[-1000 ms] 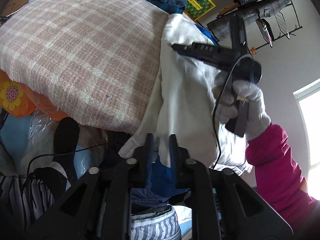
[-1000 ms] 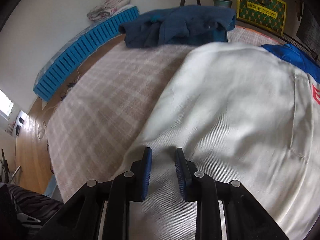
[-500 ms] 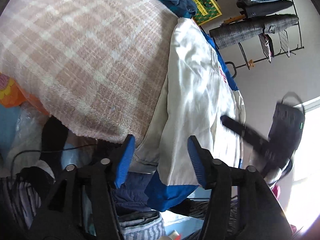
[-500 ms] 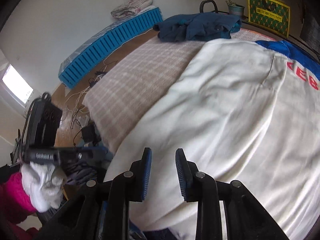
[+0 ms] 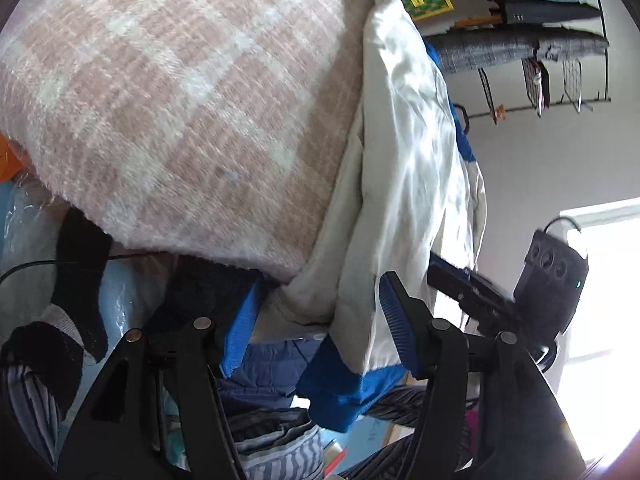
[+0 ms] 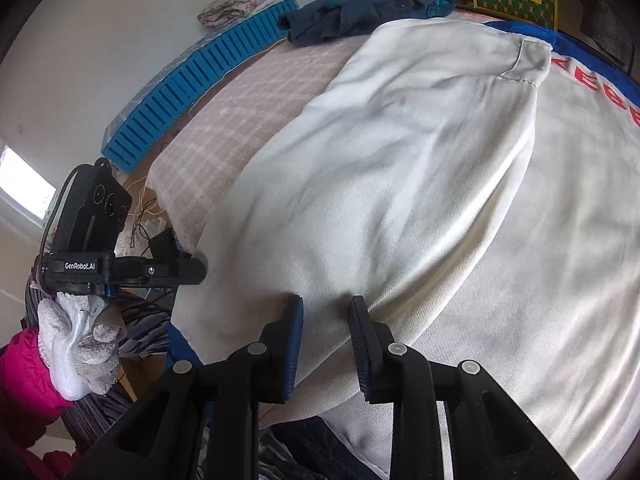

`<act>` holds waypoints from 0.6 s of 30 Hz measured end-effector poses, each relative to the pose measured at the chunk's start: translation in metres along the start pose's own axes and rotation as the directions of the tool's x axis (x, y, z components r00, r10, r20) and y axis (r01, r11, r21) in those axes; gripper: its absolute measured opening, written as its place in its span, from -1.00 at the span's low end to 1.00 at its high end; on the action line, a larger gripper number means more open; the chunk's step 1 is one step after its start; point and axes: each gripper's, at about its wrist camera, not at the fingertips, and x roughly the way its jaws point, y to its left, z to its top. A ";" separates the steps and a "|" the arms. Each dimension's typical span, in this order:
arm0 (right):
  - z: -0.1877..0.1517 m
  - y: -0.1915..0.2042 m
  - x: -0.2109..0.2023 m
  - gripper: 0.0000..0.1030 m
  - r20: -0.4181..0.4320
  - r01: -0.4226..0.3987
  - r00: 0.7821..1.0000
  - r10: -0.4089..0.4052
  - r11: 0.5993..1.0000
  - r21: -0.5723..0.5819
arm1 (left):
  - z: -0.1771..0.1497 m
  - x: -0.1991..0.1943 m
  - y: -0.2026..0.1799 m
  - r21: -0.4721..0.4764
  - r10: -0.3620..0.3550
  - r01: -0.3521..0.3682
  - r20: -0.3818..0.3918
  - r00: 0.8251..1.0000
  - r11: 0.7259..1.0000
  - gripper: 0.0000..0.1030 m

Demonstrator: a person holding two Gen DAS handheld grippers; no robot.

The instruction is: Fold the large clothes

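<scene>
Your left gripper (image 5: 316, 320) has let go: its fingers, pinched on the white jacket (image 6: 400, 184) a second ago, now stand wide apart around the blue cuff (image 5: 344, 392) hanging off the bed's near edge. Your right gripper (image 6: 325, 340) has pulled back to that same edge, fingers slightly apart and holding nothing. The jacket lies spread over the plaid blanket (image 5: 160, 100), so this fold looks laid and a fresh grip comes next.

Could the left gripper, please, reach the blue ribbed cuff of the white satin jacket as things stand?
Probably yes: the left gripper is open, the blue ribbed cuff hangs just below its fingers, nothing between.
</scene>
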 end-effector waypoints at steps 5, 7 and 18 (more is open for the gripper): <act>0.000 -0.001 0.000 -0.54 -0.001 -0.001 1.000 0.001 1.000 0.004 | -0.012 -0.012 -0.020 0.056 -0.056 0.058 -0.027 0.998 0.997 -0.07; 0.000 -0.001 -0.001 -0.54 -0.002 0.001 1.000 -0.001 1.000 0.005 | -0.016 -0.016 -0.027 0.081 -0.066 0.068 -0.023 0.998 0.994 -0.07; 0.013 0.017 -0.011 -0.06 -0.023 -0.022 0.999 0.023 0.999 0.033 | -0.028 -0.018 -0.043 0.187 0.038 -0.046 0.047 0.998 0.981 -0.69</act>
